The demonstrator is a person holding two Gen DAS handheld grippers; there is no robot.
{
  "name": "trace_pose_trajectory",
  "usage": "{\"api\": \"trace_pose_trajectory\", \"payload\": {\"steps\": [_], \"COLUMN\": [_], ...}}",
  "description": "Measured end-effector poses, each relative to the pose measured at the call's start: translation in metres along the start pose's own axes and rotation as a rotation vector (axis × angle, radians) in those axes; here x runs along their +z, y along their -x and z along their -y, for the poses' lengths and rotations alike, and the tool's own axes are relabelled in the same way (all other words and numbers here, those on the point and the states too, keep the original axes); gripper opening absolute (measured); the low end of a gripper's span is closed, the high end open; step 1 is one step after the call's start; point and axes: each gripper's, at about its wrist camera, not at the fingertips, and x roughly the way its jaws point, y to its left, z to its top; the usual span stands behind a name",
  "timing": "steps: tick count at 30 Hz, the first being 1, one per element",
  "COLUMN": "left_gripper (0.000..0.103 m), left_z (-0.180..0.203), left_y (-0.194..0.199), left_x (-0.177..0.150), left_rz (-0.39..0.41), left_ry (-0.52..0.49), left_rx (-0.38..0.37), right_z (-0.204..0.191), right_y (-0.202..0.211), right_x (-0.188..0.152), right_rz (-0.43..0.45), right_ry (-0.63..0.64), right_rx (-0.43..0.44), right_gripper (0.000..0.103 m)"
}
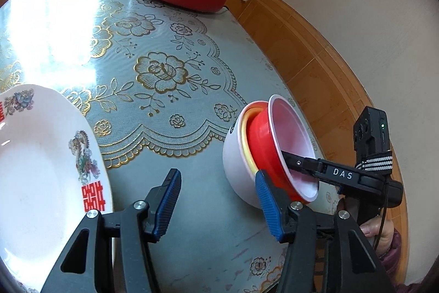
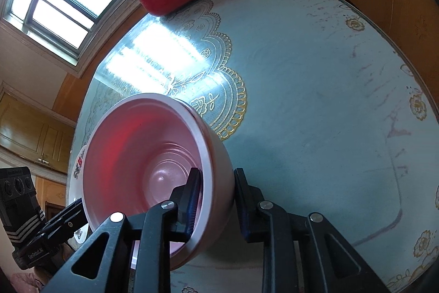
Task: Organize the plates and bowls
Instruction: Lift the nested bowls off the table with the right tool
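Right gripper [image 2: 215, 199] clamped across the rim of the nested bowls [image 1: 263, 153], one finger inside, one outside, stack tipped on its side above the table [image 1: 170, 26]. Left gripper [image 1: 218, 203] spread wide, holding nothing. Plate [image 1: 38, 155] off leftward, nearer that hand.

Nested bowls [image 1: 271, 153], white outside, then yellow, then red with a pink interior, are tilted sideways. A dragon-patterned white plate [image 1: 41, 169] lies nearby.

plate [image 1: 41, 164]: glossy ceramic | tablecloth [image 1: 170, 78]: shiny plastic | bowls [image 1: 274, 153]: smooth plastic
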Motion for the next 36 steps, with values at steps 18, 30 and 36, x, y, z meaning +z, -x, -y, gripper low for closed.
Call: {"api": "trace_pose_trajectory", "payload": {"steps": [18,30,36], "left_gripper": [0.029,0.029,0.048], "left_z": [0.015,0.024,0.014], "left_y": [-0.012,-0.009,-0.008], "left_x": [0.005,-0.003,-0.004], "left_rz": [0.053,0.083,0.049], "left_ry": [-0.069,-0.128,-0.115], "left_rx": [-0.087,-0.078,-0.084], "right_z": [0.011,0.01,0.011], "right_y": [0.005,0.012,0.014], "right_x": [0.005,0.0,-0.003], "right_rz": [0.004,0.014,0.011], "right_ry": [0.007,0.021,0.014], "right_rx": [0.019,-0.017,-0.024], "right_gripper": [0.026,0.023,0.023]}}
